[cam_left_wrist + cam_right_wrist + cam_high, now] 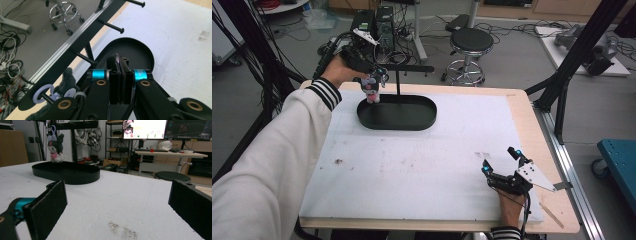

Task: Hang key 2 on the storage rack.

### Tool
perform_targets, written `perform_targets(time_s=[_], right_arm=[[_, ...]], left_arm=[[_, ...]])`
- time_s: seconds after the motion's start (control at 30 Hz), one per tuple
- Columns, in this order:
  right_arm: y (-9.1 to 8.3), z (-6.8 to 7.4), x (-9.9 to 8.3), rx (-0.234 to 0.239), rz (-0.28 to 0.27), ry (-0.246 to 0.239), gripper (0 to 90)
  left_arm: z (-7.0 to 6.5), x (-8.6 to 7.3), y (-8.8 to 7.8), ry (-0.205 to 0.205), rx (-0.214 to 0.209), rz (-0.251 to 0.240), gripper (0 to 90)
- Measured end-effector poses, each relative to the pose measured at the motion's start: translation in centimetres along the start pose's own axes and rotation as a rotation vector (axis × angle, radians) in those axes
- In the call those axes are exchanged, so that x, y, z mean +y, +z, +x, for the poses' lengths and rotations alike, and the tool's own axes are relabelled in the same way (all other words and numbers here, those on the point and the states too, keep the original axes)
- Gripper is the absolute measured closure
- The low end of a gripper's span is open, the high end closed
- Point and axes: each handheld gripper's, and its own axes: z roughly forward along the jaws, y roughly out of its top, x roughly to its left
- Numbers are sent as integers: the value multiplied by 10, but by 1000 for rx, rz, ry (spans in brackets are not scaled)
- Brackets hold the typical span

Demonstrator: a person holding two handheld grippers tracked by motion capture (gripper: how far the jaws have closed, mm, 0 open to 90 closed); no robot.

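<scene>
A small plush keychain (372, 92), dark grey with a pink and white front, hangs from a peg of the black rack (412, 68) over the left end of the black oval tray (412, 122). My left gripper (374, 80) is right above the plush, at the rack. In the left gripper view its jaws (120, 61) are shut, pads pressed together, with a thin sliver between them that I cannot identify. The plush's white ring (40, 96) sits on a peg to their lower left. My right gripper (500, 160) rests open on the white board at the front right, holding nothing.
The plush (55, 147) and tray (72, 176) are far across the board from the right gripper (117, 205). A round stool (469, 42) stands behind the table, black frame posts flank it, and a blue cart (619, 155) is at the right.
</scene>
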Motion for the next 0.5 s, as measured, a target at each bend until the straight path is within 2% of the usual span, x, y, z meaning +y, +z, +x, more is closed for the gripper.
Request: perform_targets(time_s=[0.23,0.27,0.5], right_arm=[[0,0,0,0,0,-1,12],[0,0,0,0,-2,1,13],[0,0,0,0,0,-1,13]], left_arm=[[5,8,4,19,1,24,881],[5,8,4,16,-1,14,881],[9,5,10,15,-2,41,881]])
